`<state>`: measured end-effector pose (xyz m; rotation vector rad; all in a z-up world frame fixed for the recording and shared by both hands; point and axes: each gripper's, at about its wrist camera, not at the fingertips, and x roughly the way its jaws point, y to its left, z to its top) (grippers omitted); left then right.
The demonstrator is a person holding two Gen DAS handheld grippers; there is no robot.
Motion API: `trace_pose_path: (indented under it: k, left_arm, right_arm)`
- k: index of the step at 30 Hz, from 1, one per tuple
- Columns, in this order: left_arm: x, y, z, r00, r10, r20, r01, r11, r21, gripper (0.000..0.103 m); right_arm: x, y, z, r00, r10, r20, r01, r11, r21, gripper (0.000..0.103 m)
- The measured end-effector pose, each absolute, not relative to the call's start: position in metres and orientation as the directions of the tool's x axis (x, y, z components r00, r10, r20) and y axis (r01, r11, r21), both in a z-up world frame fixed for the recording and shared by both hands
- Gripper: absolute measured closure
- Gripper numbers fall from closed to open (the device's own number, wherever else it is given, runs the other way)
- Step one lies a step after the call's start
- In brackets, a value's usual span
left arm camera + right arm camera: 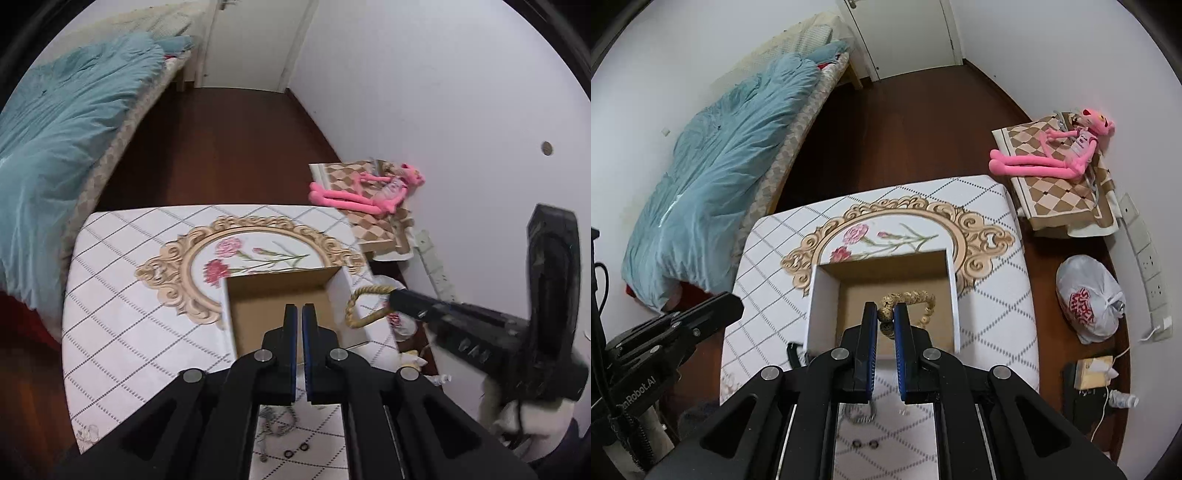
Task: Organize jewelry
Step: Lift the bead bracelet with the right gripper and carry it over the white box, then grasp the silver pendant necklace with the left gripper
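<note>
An open cardboard box (pixel 280 299) with white walls stands on the patterned table (pixel 129 295); it also shows in the right wrist view (pixel 897 273). My right gripper (pixel 886 314) is shut on a tan beaded bracelet (pixel 912 297) and holds it over the box. In the left wrist view the right gripper (pixel 391 299) holds the bracelet (pixel 354 306) beside the box's right wall. My left gripper (pixel 299 314) is shut and empty above the box's near edge. A silver chain (pixel 273 424) and two small dark rings (pixel 295 449) lie on the table under the grippers.
A bed with a teal duvet (pixel 713 177) stands on the left. A pink plush toy (pixel 1060 155) lies on a checkered stool at the right. A white plastic bag (pixel 1087 299), a tissue box (pixel 1093 373) and a wall power strip (pixel 1148 266) are on the right.
</note>
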<state>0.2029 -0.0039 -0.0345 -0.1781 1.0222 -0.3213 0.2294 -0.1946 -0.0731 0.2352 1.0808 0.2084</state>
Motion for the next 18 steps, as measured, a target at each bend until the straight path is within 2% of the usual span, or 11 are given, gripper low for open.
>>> trace_pose_path:
  k: [3, 5, 6, 7, 8, 13, 18]
  left_arm:
    - [0.182, 0.001, -0.049, 0.477, -0.271, -0.836, 0.149, 0.962, -0.228, 0.095]
    - [0.167, 0.004, -0.062, 0.473, -0.219, -0.854, 0.126, 0.975, -0.18, 0.084]
    - [0.156, 0.005, -0.072, 0.464, -0.186, -0.866, 0.114, 0.982, -0.15, 0.058]
    - [0.149, 0.007, -0.081, 0.457, -0.163, -0.874, 0.101, 0.986, -0.131, 0.023]
    - [0.141, 0.009, -0.09, 0.451, -0.147, -0.88, 0.088, 0.989, -0.12, 0.016]
    - [0.107, 0.006, -0.142, 0.382, -0.074, -0.921, 0.06, 0.997, -0.055, 0.016]
    - [0.089, -0.012, -0.191, 0.298, -0.085, -0.951, 0.079, 0.995, -0.064, 0.017]
  right_arm:
    - [0.22, -0.195, -0.075, 0.459, 0.299, -0.837, -0.062, 0.95, 0.306, 0.094]
    - [0.205, -0.196, -0.079, 0.451, 0.327, -0.83, -0.069, 0.94, 0.333, 0.094]
    - [0.195, -0.196, -0.082, 0.451, 0.33, -0.83, -0.073, 0.94, 0.334, 0.094]
    - [0.187, -0.197, -0.085, 0.449, 0.331, -0.83, -0.073, 0.939, 0.335, 0.094]
    - [0.177, -0.197, -0.089, 0.446, 0.333, -0.831, -0.071, 0.938, 0.339, 0.094]
    - [0.131, -0.205, -0.12, 0.425, 0.292, -0.857, -0.025, 0.95, 0.311, 0.094]
    - [0.106, -0.222, -0.166, 0.362, 0.247, -0.899, 0.057, 0.957, 0.285, 0.094]
